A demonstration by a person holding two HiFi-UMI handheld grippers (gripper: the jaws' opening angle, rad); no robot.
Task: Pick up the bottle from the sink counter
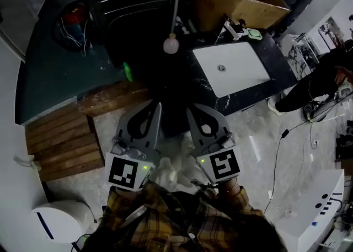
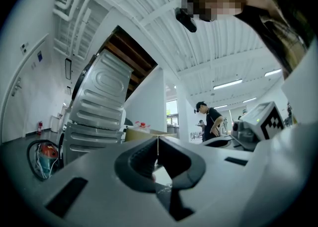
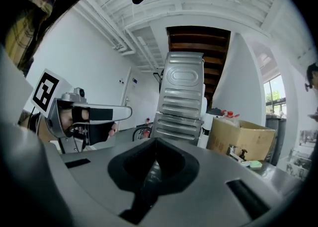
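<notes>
The grey left gripper [image 1: 158,105] and grey right gripper [image 1: 190,108] are closed and empty, near the white rectangular sink [image 1: 242,77]; a pale round bottle [image 1: 171,45] stands beside it.

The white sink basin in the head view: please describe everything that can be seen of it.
The white rectangular sink basin looks smooth, perhaps ceramic. It is sunk into the dark veined counter, lying at an angle in the head view. A small round metal drain sits near its middle; nothing else shows inside. A metal tap stands just beyond its far edge.
</notes>
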